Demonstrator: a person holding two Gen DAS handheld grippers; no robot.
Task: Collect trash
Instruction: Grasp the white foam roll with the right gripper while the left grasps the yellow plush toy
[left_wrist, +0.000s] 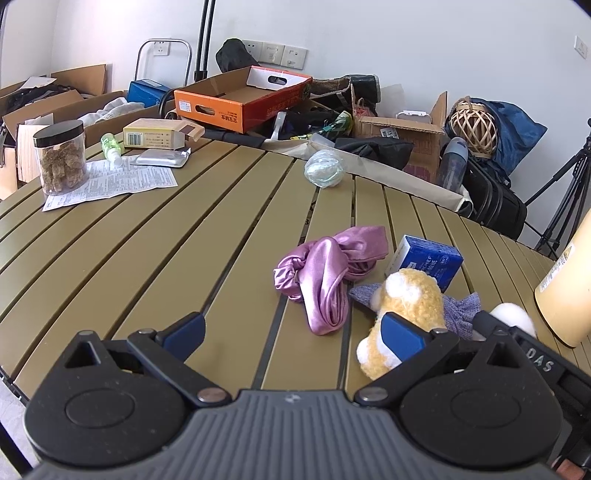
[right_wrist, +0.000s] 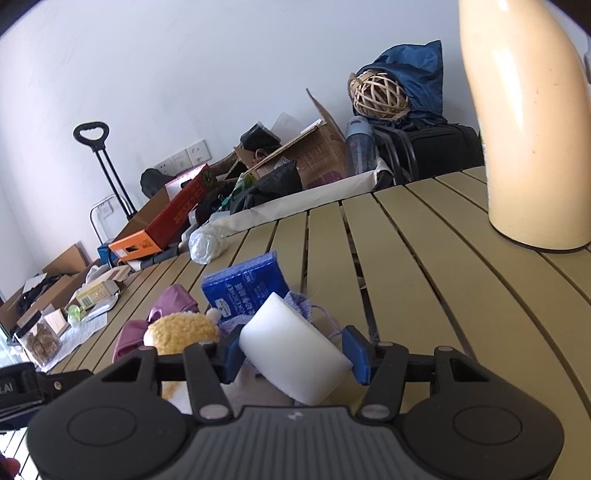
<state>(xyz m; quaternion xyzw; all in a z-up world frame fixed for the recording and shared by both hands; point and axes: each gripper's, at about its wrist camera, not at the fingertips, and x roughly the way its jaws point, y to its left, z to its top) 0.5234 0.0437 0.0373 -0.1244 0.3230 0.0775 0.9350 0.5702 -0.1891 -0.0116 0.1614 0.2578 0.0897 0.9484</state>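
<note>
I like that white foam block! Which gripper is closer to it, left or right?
Right. The right gripper has the white foam block between its pads, closed on it. The left gripper stands open beside the yellow plush toy, away from the block.

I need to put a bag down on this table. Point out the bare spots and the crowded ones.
Bare slats run between the printed sheet and the pink cloth. More open table lies between the blue box and the cream bottle. Crowded: the far left corner around the jar, and the cluster around the plush toy.
</note>
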